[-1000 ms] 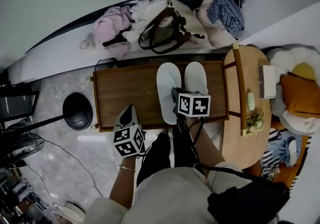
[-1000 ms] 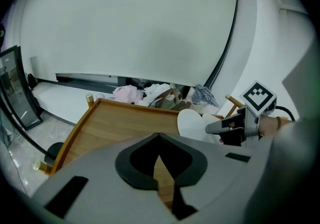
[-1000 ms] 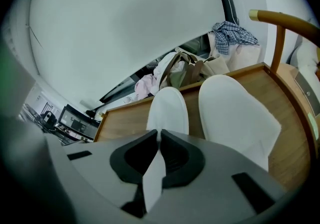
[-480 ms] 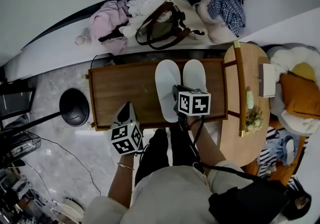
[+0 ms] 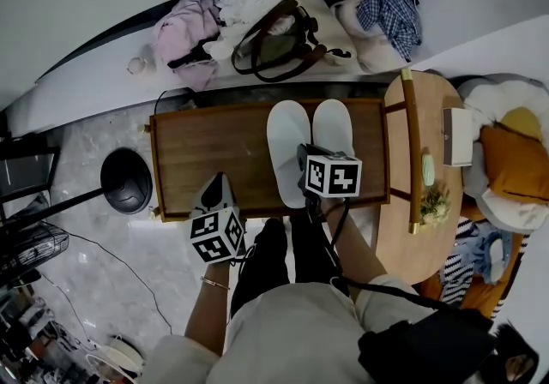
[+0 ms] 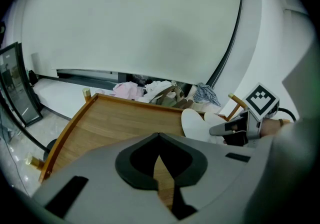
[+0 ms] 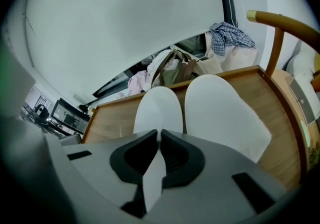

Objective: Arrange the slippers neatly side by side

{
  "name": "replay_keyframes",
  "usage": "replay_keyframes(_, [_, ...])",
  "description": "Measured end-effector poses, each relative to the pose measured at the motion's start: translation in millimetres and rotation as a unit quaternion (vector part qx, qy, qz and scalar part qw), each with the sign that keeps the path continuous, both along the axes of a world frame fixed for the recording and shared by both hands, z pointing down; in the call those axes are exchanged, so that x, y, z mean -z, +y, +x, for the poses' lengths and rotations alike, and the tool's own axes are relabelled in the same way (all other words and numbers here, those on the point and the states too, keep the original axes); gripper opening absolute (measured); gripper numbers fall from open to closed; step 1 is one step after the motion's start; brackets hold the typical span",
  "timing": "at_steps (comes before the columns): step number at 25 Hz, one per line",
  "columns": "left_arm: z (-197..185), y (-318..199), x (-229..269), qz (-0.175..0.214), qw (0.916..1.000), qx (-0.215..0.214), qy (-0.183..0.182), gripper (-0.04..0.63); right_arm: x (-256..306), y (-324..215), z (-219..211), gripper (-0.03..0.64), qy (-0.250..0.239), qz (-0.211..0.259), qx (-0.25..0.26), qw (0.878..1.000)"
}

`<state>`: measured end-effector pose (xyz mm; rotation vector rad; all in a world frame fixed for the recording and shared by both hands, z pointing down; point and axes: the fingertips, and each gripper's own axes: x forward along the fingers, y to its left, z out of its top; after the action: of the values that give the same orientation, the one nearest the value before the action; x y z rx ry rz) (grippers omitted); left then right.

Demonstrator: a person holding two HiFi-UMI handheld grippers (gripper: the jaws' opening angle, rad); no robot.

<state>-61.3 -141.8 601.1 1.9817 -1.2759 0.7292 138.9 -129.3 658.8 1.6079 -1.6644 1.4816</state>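
Two white slippers lie side by side, toes pointing away, on the low wooden table (image 5: 206, 151): the left slipper (image 5: 287, 147) and the right slipper (image 5: 333, 127). My right gripper (image 5: 303, 157) hovers over the left slipper's heel end, jaws shut. In the right gripper view the left slipper (image 7: 157, 110) and right slipper (image 7: 220, 103) lie straight ahead of the closed tips (image 7: 159, 135); no grip on either shows. My left gripper (image 5: 219, 187) sits at the table's near edge, shut and empty. Its own view shows the closed tips (image 6: 159, 143) over bare wood (image 6: 115, 123).
Behind the table a brown bag (image 5: 279, 44), pink clothes (image 5: 184, 35) and a plaid shirt (image 5: 390, 5) lie along the wall. A round wooden side table (image 5: 429, 202) stands at the right. A black round base (image 5: 127, 181) stands on the floor at the left. The person's legs (image 5: 287, 258) are near the front edge.
The view has shifted a little. My left gripper has drifted slightly left along the near edge. The slippers and the right gripper keep their places on the table.
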Motion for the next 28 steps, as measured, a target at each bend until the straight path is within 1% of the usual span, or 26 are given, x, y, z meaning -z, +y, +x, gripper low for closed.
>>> replay_keyframes(4, [1, 2, 1, 0.001, 1.0, 0.001, 0.001, 0.014, -1, 0, -2, 0.048, -0.007, 0.007, -0.007, 1.0])
replay_keyframes(7, [3, 3, 1, 0.002, 1.0, 0.0, 0.003, 0.014, 1, 1, 0, 0.048, -0.004, 0.009, -0.012, 1.0])
replay_keyframes(12, [6, 5, 5, 0.008, 0.9999, 0.0, 0.008, 0.014, 6, 3, 1, 0.049, -0.006, 0.02, -0.009, 1.0])
replay_keyframes(14, [8, 5, 8, 0.012, 0.9999, 0.0, 0.011, 0.014, 9, 4, 3, 0.072, -0.004, 0.024, -0.01, 1.0])
replay_keyframes(15, [8, 5, 9, 0.014, 0.9998, 0.0, 0.013, 0.014, 10, 5, 4, 0.103, -0.003, 0.026, -0.01, 1.0])
replay_keyframes(19, [11, 6, 19, 0.024, 0.9995, 0.002, 0.021, 0.014, 23, 8, 7, 0.107, 0.007, 0.036, -0.007, 0.999])
replay_keyframes(23, [18, 3, 34, 0.04, 0.9986, 0.004, 0.033, 0.014, 47, 13, 18, 0.107, 0.028, 0.055, -0.001, 0.998])
replay_keyframes(28, [36, -7, 67, 0.082, 0.9951, -0.006, 0.055, 0.014, 89, 17, 37, 0.107, 0.068, 0.108, 0.007, 0.992])
